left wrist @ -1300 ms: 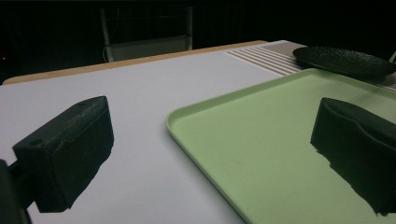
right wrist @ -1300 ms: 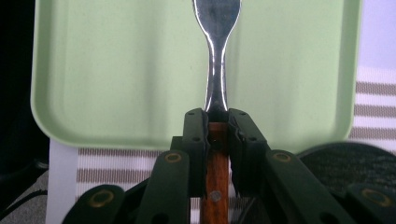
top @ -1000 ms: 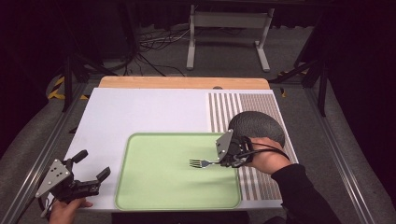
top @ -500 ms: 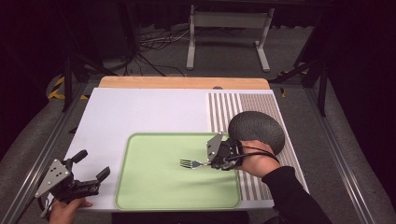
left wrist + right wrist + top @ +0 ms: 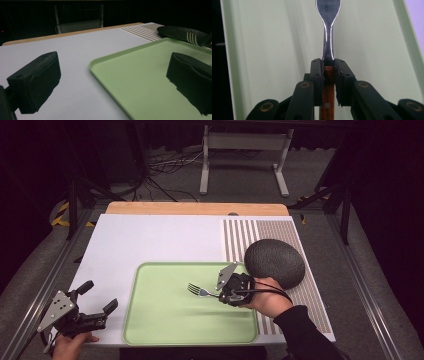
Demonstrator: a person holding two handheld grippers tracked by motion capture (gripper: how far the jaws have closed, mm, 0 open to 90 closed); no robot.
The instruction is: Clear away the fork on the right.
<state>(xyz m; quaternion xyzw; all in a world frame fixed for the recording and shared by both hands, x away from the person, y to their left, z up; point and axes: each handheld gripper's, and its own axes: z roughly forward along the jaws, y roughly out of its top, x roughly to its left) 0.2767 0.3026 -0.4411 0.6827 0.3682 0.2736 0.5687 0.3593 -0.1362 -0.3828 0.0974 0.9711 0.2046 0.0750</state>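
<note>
From above, the right gripper (image 5: 220, 295) held a fork (image 5: 197, 290) over the green tray (image 5: 150, 320); the left gripper (image 5: 97, 300) sat spread and empty at the tabletop's (image 5: 150, 240) corner. Its own view showed fingers (image 5: 35, 82) wide apart. The right's view showed fingers (image 5: 315, 75) clamping the fork's wooden handle.

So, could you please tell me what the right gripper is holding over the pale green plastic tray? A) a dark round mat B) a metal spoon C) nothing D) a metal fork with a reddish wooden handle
D: the right gripper has its jaws shut on the reddish wooden handle of a metal fork, whose tines point out over the pale green plastic tray.
</note>
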